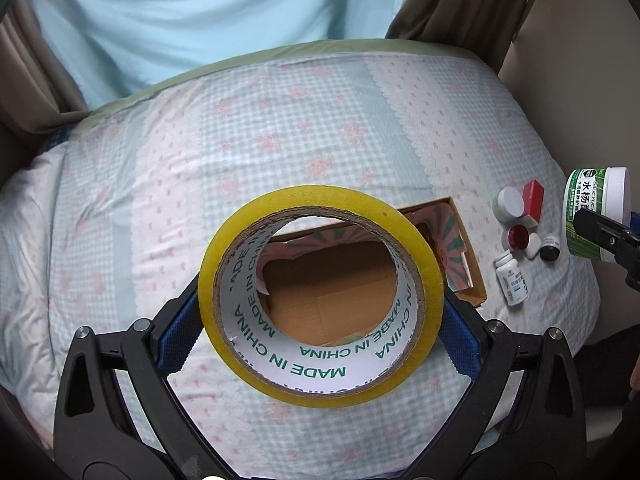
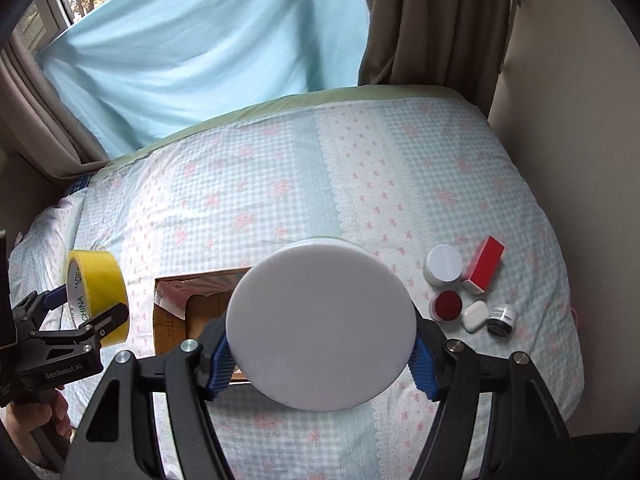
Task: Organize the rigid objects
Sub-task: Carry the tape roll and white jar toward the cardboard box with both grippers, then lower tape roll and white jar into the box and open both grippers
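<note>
My left gripper (image 1: 320,300) is shut on a yellow tape roll (image 1: 316,360), its blue pads pressing both sides, above an open cardboard box (image 1: 468,256) on the bed. In the right wrist view that left gripper (image 2: 92,300) and the tape roll (image 2: 96,276) hang at the far left. My right gripper (image 2: 320,336) is shut on a round jar with a white lid (image 2: 320,320), which hides part of the box (image 2: 172,320). The left wrist view shows the jar's green label (image 1: 580,208) at the right edge.
A checked quilt (image 2: 280,184) covers the bed. On its right lie a white-lidded pot (image 2: 443,264), red box (image 2: 486,264), red-lidded pot (image 2: 446,304), white case (image 2: 475,315), small dark jar (image 2: 502,320) and a pill bottle (image 1: 512,280). Curtains hang behind. A hand (image 2: 36,420) shows bottom left.
</note>
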Available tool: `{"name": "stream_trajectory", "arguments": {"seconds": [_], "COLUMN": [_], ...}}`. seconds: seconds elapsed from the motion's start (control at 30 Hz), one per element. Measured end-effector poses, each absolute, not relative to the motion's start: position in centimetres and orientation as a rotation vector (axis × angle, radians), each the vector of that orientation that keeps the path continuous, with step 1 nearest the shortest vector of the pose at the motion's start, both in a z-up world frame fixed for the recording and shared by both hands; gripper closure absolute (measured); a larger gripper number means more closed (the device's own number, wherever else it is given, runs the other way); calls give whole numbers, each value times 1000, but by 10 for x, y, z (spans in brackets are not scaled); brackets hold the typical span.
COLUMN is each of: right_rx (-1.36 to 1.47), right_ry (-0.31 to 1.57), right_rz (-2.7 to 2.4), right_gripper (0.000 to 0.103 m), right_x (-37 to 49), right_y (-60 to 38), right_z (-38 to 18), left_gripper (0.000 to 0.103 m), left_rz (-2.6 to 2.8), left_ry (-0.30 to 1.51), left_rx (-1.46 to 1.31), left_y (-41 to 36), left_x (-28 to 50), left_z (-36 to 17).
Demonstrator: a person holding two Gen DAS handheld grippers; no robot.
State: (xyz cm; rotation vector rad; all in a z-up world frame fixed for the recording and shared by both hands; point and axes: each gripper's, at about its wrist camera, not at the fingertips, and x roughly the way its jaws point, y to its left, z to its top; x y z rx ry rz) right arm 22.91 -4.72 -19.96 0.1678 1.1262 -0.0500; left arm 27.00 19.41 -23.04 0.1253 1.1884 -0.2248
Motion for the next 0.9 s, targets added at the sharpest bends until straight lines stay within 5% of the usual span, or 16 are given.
{"name": "stream_trajectory", "arguments": {"seconds": [0.67, 0.9], "right_rx": [-212, -219], "right_ry": [1462, 1500], "right_rz": [268, 321], "right_gripper": [37, 37], "right_x": [285, 285], "right_y": [42, 44], "right_z": [-401, -431], "left_gripper": [3, 4], "left_rz": [-155, -127], "left_ry": [1566, 1632], "left_rx": [196, 208], "left_y": [167, 161], "left_x": [341, 341], "left_z": [-418, -447]}}
